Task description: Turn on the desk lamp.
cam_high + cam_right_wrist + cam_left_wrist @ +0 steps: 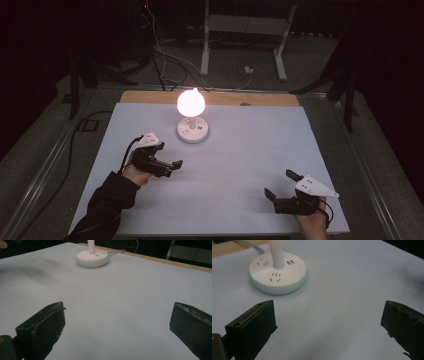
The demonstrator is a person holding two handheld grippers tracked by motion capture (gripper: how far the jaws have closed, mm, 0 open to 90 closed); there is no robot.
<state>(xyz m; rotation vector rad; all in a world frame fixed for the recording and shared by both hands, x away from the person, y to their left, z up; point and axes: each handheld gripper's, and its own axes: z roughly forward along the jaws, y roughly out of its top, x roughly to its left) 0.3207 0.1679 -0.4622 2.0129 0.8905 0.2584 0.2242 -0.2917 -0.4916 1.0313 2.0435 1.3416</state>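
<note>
A glowing white bulb lamp (pixel 191 102) on a round white socket base (pixel 193 132) stands at upper centre of the high view. The left gripper view shows the base's (pixel 278 275) slots close up at its upper left. The left gripper (pixel 169 167) and right gripper (pixel 281 186) both gape wide, holding nothing.

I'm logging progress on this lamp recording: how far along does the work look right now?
Looks done: the lamp is lit, its round white base standing on the table sheet. In hand: nothing; the left gripper sits open nearest the base, and the right gripper rests open at the near edge. Left: I can't tell if any further step remains.
</note>
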